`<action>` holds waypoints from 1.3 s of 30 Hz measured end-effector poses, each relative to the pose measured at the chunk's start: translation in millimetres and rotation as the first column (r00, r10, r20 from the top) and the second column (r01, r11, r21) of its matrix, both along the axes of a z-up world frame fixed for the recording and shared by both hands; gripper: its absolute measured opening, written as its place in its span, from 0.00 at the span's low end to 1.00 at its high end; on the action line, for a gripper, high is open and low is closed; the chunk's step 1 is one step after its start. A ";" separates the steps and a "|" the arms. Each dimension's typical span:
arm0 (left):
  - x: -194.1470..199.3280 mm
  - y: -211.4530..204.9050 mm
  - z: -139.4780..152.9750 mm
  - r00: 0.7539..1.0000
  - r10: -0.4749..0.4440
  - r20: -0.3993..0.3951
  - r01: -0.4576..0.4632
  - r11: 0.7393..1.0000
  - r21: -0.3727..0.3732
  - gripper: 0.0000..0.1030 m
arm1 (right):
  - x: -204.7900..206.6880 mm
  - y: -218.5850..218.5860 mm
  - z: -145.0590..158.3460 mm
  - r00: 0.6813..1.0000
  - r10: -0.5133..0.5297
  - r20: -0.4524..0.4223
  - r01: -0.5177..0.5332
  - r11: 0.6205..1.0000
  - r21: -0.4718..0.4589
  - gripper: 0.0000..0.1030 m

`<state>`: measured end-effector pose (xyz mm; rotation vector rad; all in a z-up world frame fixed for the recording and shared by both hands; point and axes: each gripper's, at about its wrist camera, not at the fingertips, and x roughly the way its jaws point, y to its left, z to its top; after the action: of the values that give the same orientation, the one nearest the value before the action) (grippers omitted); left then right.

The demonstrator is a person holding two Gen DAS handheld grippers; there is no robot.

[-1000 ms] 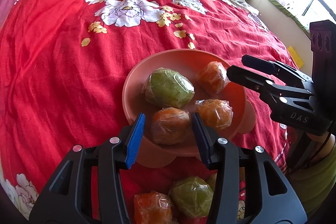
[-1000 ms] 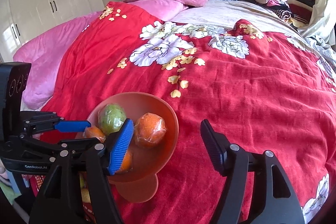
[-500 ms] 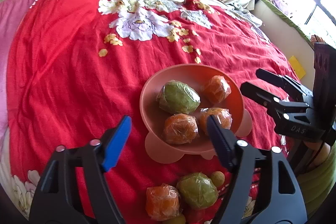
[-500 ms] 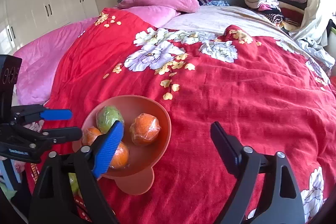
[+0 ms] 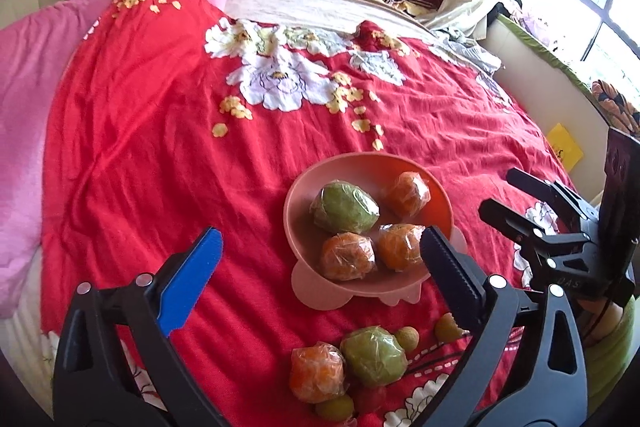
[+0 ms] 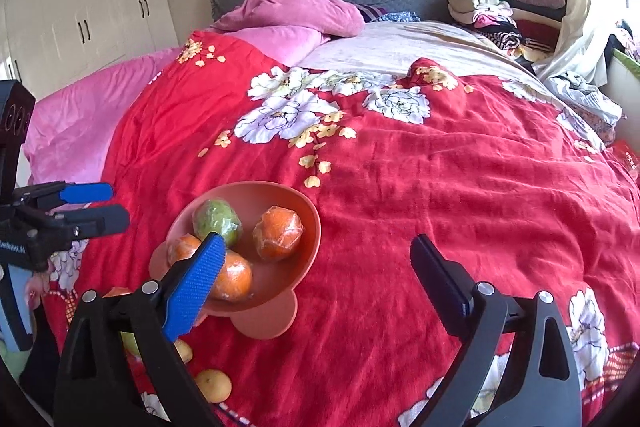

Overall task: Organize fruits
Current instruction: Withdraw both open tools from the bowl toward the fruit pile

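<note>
bed (image 5: 152, 131): red quilt under everything | bowl (image 5: 304, 187): ahead of left gripper (image 5: 320, 267), four wrapped fruits gathered inside | loose fruit (image 5: 344, 363): between and below left fingers, likely next pick | left wide, empty | right gripper (image 6: 316, 275) wide, empty, bowl by its left finger

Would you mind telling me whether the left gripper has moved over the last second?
Yes. The left gripper has pulled back from the pink pedestal bowl and opened, leaving a plastic-wrapped orange in it.
</note>
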<state>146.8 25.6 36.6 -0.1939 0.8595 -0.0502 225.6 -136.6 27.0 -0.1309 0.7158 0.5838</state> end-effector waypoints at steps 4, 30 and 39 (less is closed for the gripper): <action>-7.3 3.4 5.7 1.000 0.009 0.010 -0.009 1.000 -0.001 0.90 | -10.5 -3.2 6.6 1.000 -0.003 0.012 0.003 1.000 -0.001 0.91; -60.4 11.0 17.0 0.999 0.018 0.041 -0.018 1.000 -0.011 0.90 | -69.5 -1.4 21.9 0.999 0.016 0.037 -0.014 0.998 -0.054 0.92; -73.9 6.0 7.2 1.000 -0.008 0.013 0.008 1.000 0.000 0.90 | -81.3 0.4 17.1 0.999 0.027 0.023 -0.026 0.997 -0.075 0.92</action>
<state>72.9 31.6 43.8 -0.1895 0.8472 -0.0590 144.3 -136.2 44.1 -0.2169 0.7137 0.5799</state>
